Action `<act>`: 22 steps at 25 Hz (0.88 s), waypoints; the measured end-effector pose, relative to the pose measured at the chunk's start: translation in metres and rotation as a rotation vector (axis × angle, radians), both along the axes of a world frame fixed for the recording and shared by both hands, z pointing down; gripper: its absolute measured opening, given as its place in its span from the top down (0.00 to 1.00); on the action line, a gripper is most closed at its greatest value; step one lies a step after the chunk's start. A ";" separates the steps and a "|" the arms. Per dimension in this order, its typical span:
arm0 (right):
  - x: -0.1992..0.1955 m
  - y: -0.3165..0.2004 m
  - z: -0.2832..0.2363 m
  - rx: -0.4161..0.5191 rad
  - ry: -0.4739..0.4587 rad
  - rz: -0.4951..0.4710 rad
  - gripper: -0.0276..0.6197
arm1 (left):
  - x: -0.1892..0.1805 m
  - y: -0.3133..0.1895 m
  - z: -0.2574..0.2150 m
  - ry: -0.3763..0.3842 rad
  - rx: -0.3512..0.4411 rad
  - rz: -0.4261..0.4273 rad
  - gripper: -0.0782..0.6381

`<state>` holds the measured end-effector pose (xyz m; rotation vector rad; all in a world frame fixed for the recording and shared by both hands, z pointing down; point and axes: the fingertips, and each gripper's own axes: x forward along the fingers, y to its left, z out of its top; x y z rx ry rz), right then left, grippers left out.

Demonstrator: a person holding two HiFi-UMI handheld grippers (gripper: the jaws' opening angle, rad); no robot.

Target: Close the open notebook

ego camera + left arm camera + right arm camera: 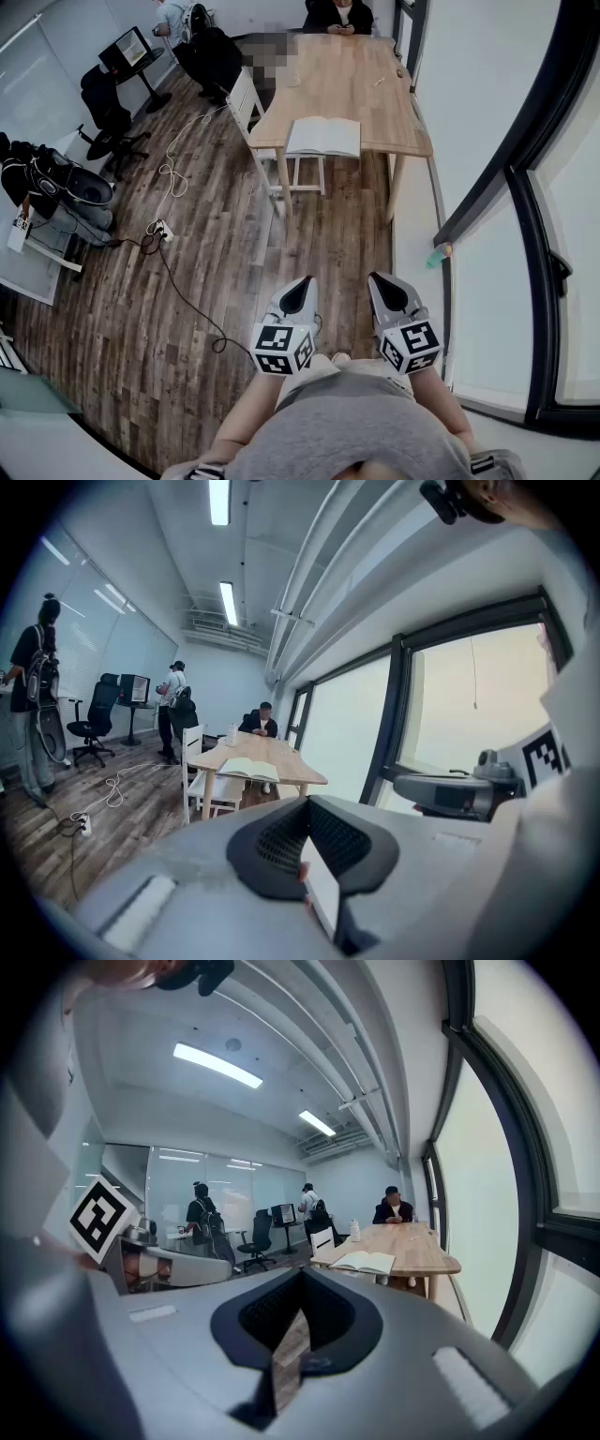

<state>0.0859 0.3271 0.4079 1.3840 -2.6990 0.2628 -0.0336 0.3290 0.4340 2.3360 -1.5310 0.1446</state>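
My head view looked steeply down; left gripper view and right gripper view faced level toward the distant table (347, 84) and notebook (323, 137), seen in all three.

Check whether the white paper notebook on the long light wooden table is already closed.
No, the white paper notebook lies open with both pages spread flat at the near end of the long light wooden table.

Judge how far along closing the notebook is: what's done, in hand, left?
Done: nothing; the white open notebook lies spread flat at the near edge of the light wooden table. In hand: nothing; the left gripper and right gripper are shut, empty, well short of the table. Left: walk up, fold one half over the other.
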 end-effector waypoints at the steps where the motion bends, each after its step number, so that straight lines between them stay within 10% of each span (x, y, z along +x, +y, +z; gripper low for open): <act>1: 0.001 0.002 -0.001 0.002 0.003 -0.003 0.96 | 0.001 0.002 0.000 0.006 -0.001 -0.004 0.89; 22: 0.010 0.013 0.004 -0.023 -0.017 -0.015 0.95 | 0.019 0.017 0.005 0.013 -0.012 0.018 0.89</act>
